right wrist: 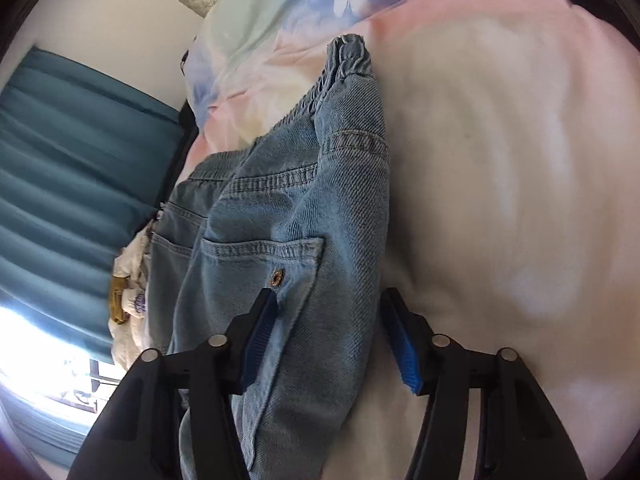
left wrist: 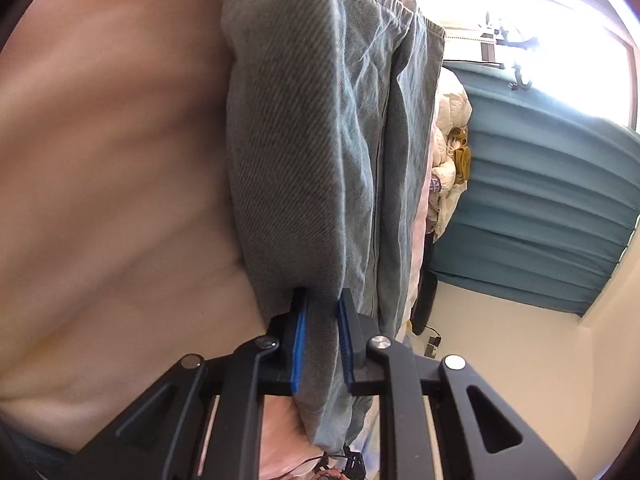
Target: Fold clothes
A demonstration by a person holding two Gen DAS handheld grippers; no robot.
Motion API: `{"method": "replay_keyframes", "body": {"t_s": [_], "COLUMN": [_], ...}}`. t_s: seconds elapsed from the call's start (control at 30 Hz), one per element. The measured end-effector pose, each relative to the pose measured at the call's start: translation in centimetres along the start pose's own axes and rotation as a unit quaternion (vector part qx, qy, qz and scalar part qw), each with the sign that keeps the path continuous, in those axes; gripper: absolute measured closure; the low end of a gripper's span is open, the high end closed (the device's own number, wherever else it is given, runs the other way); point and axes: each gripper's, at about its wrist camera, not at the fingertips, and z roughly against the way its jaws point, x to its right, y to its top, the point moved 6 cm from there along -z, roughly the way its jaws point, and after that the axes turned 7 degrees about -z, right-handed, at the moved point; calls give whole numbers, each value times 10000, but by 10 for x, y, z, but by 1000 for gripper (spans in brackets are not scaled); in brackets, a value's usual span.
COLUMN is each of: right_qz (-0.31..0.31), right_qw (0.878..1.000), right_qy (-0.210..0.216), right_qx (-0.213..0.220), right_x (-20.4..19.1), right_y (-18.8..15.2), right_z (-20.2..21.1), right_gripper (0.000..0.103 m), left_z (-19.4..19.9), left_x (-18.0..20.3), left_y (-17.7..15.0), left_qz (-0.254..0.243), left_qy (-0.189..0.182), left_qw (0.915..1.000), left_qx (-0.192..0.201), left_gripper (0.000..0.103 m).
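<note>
Two views checked, one garment: pale denim jeans (left wrist: 320, 128) w/ elastic waistband, lying on a pink-and-white bed sheet (left wrist: 112, 168).

Left wrist view: left gripper (left wrist: 322, 344) at bottom centre, blue pads (left wrist: 298, 354) clenched on a bunched fold of the denim; cloth fills the gap between them and spills out below. Jeans run from the pads up the centre to the gathered waistband at the top of the frame. Teal curtain (left wrist: 540, 200) at right, bright window upper right, heap of pale laundry (left wrist: 450, 152) mid-right behind the garment.

Right wrist view: right gripper (right wrist: 334, 344) at bottom centre, fingers spread apart and released; left pad lies against the back pocket (right wrist: 264, 272) area near its metal snap (right wrist: 276, 278), right pad stands off over bare sheet. Denim lies between the fingers but isn't pinched. Waistband (right wrist: 348, 56) sits upper centre; second leg panel at centre left. Floral quilt (right wrist: 280, 16) along the top.

Handling assessment: denim looks medium-weight, soft but w/ some body; should hold a crease, sag if lifted by one point, not slippery. Seams, pocket and waistband are thick. Recommend right side take the outer edge near the pocket or waistband, clear of the snap, approx. level w/ the left grip.
</note>
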Motion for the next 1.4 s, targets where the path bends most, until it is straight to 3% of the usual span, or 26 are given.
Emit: {"method": "replay_keyframes", "body": {"t_s": [0.07,0.13,0.27,0.37,0.53,0.77,0.87,1.07,1.13,1.27,1.4], "right_qz": [141,49,-417,-237,376,874,1175,1623,1681,1918,2203], "right_qw": [9999,9995,9972,9972,9956,9943,9920,9864,9850,9797,9722], "right_qy": [26,227,572,661,842,617,456,-37,-142,-139,126], "right_qx": [95,205,229,248,140,-33,-39,-240,-377,-566,-787], "right_x": [-10,-21,-45,-80,-163,-252,-281,-293,-284,-277,-286], "right_y": [1,4,13,15,18,22,19,8,5,1,1], "right_z": [1,10,18,19,0,-78,-123,-217,-237,-253,-237], "right_gripper": [83,90,94,95,96,96,96,96,96,94,78], "left_z": [3,6,10,3,-33,-129,-176,-247,-257,-265,-245], "left_x": [5,12,50,93,166,226,243,224,213,209,232], "left_y": [2,6,24,46,95,164,191,218,224,228,223], "left_qz": [-55,-79,-253,-513,-1191,-1506,-1726,-1976,-1962,-2186,-2632], "left_qy": [-37,-99,-232,-217,167,840,1172,1855,1941,2019,1950], "left_qw": [10000,9999,9993,9982,9919,9839,9765,9610,9602,9544,9442], "left_qx": [31,70,156,227,398,473,545,540,435,236,344], "left_gripper": [101,101,102,102,102,102,102,102,102,98,79]}}
